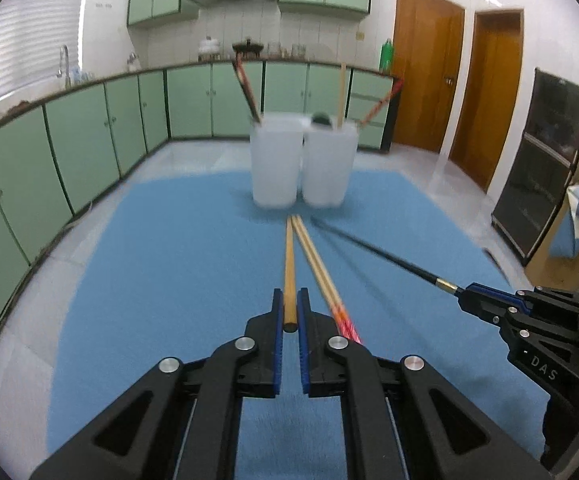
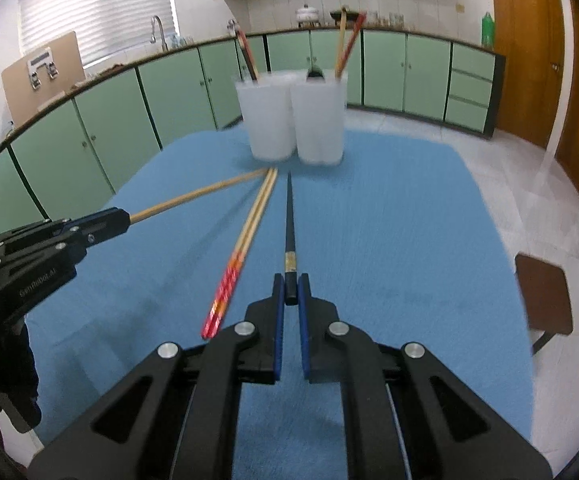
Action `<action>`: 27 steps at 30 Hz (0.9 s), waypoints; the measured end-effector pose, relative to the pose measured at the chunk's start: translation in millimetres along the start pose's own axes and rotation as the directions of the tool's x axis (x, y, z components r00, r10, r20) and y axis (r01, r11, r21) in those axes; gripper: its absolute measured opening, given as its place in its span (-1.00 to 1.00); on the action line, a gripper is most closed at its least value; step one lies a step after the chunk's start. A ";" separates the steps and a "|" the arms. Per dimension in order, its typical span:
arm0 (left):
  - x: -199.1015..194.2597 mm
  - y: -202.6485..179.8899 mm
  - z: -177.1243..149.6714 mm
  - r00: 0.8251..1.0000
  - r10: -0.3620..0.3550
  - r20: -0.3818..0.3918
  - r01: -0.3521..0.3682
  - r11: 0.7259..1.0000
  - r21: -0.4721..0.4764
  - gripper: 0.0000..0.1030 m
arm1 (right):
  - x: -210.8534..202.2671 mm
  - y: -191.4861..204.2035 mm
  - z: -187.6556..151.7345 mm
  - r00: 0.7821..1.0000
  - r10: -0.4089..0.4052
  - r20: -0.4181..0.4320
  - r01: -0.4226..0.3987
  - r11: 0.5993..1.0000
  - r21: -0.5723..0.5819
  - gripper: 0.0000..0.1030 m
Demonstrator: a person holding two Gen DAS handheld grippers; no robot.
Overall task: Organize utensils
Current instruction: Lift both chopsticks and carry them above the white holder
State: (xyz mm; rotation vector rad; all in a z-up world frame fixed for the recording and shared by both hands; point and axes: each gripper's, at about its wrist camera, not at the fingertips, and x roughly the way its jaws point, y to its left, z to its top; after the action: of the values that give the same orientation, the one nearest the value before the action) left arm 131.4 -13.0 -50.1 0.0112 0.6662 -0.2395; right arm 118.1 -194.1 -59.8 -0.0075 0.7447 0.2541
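Observation:
My left gripper (image 1: 289, 300) is shut on the butt end of a plain wooden chopstick (image 1: 288, 264), which points toward two white cups (image 1: 273, 160). My right gripper (image 2: 290, 284) is shut on a black chopstick (image 2: 289, 216) with a gold band, also aimed at the white cups (image 2: 289, 120). Between the two lies a pair of wooden chopsticks with red patterned ends (image 2: 245, 240) on the blue mat (image 2: 409, 220). The cups hold several chopsticks and a dark utensil. In the left wrist view the right gripper (image 1: 463, 292) shows at the right; the left gripper (image 2: 127, 216) shows at the left of the right wrist view.
The blue mat (image 1: 149, 260) covers a tabletop in a kitchen with green cabinets (image 1: 89, 128) around the walls. A brown stool (image 2: 545, 292) stands off the mat's right edge. Wooden doors (image 1: 429, 68) are at the far right.

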 end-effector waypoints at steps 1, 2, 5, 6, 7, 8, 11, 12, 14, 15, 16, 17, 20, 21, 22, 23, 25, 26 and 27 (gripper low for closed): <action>-4.1 0.3 5.0 1.000 -0.001 0.016 0.001 1.000 0.001 -0.87 | -4.9 0.6 5.7 1.000 0.001 0.013 -0.001 1.000 -0.004 -0.89; -9.9 0.7 13.0 0.999 -0.002 0.041 0.002 1.000 0.004 -0.87 | -9.4 1.1 10.8 1.000 0.003 0.025 -0.002 1.000 -0.008 -0.89; -21.0 1.2 31.6 0.996 -0.012 0.090 0.011 1.000 0.009 -0.87 | -26.5 2.2 30.2 0.997 0.011 0.073 -0.009 1.000 -0.022 -0.89; -24.7 1.5 35.8 0.995 -0.016 0.102 0.015 1.000 0.010 -0.87 | -30.6 1.7 35.8 0.996 0.014 0.085 -0.011 1.000 -0.026 -0.89; -28.0 1.5 42.8 0.993 -0.021 0.119 0.019 1.000 0.013 -0.87 | -35.6 1.3 43.0 0.995 0.016 0.101 -0.013 0.999 -0.031 -0.89; -30.4 2.7 49.4 0.991 -0.025 0.133 0.024 1.000 0.016 -0.87 | -39.3 1.0 48.4 0.993 0.019 0.112 -0.015 0.999 -0.034 -0.89; -35.5 4.8 68.2 0.985 -0.049 0.167 0.047 0.999 0.020 -0.87 | -49.8 -0.6 67.8 0.989 0.035 0.144 -0.029 0.998 -0.047 -0.89; -37.3 5.2 73.0 0.983 -0.057 0.176 0.055 0.998 0.020 -0.87 | -53.6 -0.9 75.9 0.987 0.041 0.155 -0.033 0.998 -0.057 -0.89; -41.0 5.4 84.9 0.978 -0.070 0.197 0.065 0.997 0.029 -0.87 | -58.7 0.5 86.0 0.984 0.042 0.172 -0.029 0.997 -0.076 -0.89; -41.5 5.3 89.2 0.976 -0.071 0.204 0.065 0.997 0.035 -0.87 | -61.7 0.7 94.1 0.982 0.045 0.182 -0.028 0.995 -0.091 -0.89; -42.4 4.8 94.0 0.975 -0.071 0.213 0.064 0.997 0.042 -0.87 | -63.9 1.6 98.9 0.981 0.049 0.186 -0.031 0.994 -0.100 -0.89; -43.8 4.0 99.9 0.972 -0.073 0.222 0.062 0.997 0.053 -0.87 | -65.7 2.1 104.2 0.980 0.052 0.191 -0.032 0.993 -0.110 -0.89; -47.8 -0.4 109.9 0.968 -0.078 0.239 0.061 0.995 0.078 -0.87 | -69.5 4.1 115.9 0.978 0.069 0.195 -0.044 0.991 -0.130 -0.89; -49.2 -1.2 112.2 0.967 -0.079 0.243 0.060 0.995 0.084 -0.87 | -71.1 3.9 122.1 0.978 0.079 0.195 -0.053 0.989 -0.136 -0.89; -50.1 -2.1 114.9 0.966 -0.083 0.246 0.063 0.994 0.090 -0.87 | -72.3 4.7 126.4 0.977 0.084 0.195 -0.057 0.988 -0.141 -0.89; -50.8 -2.8 117.3 0.964 -0.090 0.248 0.069 0.993 0.093 -0.87 | -74.3 5.0 129.5 0.976 0.089 0.197 -0.061 0.988 -0.144 -0.89; -51.9 -4.1 120.5 0.962 -0.100 0.252 0.078 0.992 0.096 -0.87 | -77.8 4.6 139.0 0.974 0.107 0.201 -0.077 0.986 -0.149 -0.89; -51.6 -2.5 123.1 0.962 -0.100 0.256 0.077 0.992 0.100 -0.87 | -79.2 5.0 142.8 0.973 0.111 0.204 -0.081 0.985 -0.149 -0.89; -51.6 -3.1 123.3 0.961 -0.100 0.258 0.075 0.992 0.104 -0.87 | -81.2 4.7 148.6 0.970 0.117 0.211 -0.086 0.985 -0.150 -0.89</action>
State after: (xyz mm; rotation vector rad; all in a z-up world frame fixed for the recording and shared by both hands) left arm 166.8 -15.5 78.8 0.0385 0.3903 -0.3507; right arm 159.2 -193.5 104.6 -0.0737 0.5068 0.3982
